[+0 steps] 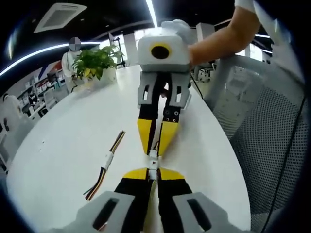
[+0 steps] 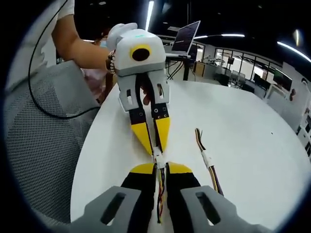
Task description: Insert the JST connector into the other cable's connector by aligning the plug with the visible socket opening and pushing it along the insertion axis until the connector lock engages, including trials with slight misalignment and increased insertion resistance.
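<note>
Left gripper [image 1: 152, 171] sits nearest in the left gripper view, jaws clenched on a cable just behind its white connector [image 1: 153, 164]. In the right gripper view the right gripper [image 2: 162, 167] is likewise clenched on its own cable [image 2: 161, 194], whose coloured wires run back between the jaws.

The two grippers face each other tip to tip over the white table [image 1: 63, 141]. The connector pair [image 2: 158, 156] sits in the gap between the yellow tips, both halves in line and touching.

Judgement on progress: pick-up and alignment are done, and the plug looks at least started into the socket. Whether it is fully seated and the lock has clicked cannot be told; the joint is tiny and half covered by the tips. Left to do, probably: a final push along the axis, or just a check of the latch.

Just beside the grippers a second cable set [image 1: 106, 165] lies flat on the table, already joined at a white connector, wires fanned at one end. It also shows in the right gripper view [image 2: 208, 160], untouched.

Further out: a person's forearm [image 1: 218, 39] holds the opposite gripper, a grey mesh chair [image 1: 272, 136] stands at the table edge, and a potted plant [image 1: 95, 62] sits on the far side of the table. A laptop [image 2: 187, 36] stands beyond the table in the right gripper view.

Hard to make out: latch tab, pin side, and which half is plug and which socket.
</note>
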{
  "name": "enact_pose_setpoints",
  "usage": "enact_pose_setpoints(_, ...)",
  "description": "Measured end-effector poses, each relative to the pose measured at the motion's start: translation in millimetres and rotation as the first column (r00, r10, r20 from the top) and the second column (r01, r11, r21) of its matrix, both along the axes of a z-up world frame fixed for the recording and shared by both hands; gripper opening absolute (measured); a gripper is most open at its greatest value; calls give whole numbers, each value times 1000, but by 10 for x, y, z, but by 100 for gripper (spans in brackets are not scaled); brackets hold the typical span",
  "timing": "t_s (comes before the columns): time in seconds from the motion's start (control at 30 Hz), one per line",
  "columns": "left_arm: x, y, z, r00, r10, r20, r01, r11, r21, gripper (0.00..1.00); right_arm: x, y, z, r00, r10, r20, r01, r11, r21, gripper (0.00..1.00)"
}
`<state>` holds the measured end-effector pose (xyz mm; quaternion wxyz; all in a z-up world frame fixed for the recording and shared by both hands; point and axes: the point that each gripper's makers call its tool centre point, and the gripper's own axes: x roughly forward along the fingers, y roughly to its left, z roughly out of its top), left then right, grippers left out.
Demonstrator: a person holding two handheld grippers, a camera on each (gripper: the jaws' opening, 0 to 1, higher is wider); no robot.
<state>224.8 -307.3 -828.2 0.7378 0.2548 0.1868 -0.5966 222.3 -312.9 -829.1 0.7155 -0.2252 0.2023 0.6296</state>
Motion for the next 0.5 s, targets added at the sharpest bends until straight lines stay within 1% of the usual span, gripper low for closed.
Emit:
enact_pose_setpoints(0.13,0,5,-1,1000,1,0,-1,1000,0,0,-9,-34,-55,1000,2,-2,-2,1000,-29,5)
enact_pose_setpoints(0.23,6,-1,5,1000,1,1,-1,1000,-1,0,-23,-17,-50,1000,9,1,-9,1000,-29,5)
enact_pose_setpoints(0.3,3,-2,1,1000,-6,10,6,1000,10,0,-17,-10,-45,1000,10,4,-10,1000,-29,5)
enact_pose_setpoints(0.5,-10,-4,-8,1000,-9,8,8,1000,14,0,-12,-5,-40,1000,5,0,-5,1000,-27,5)
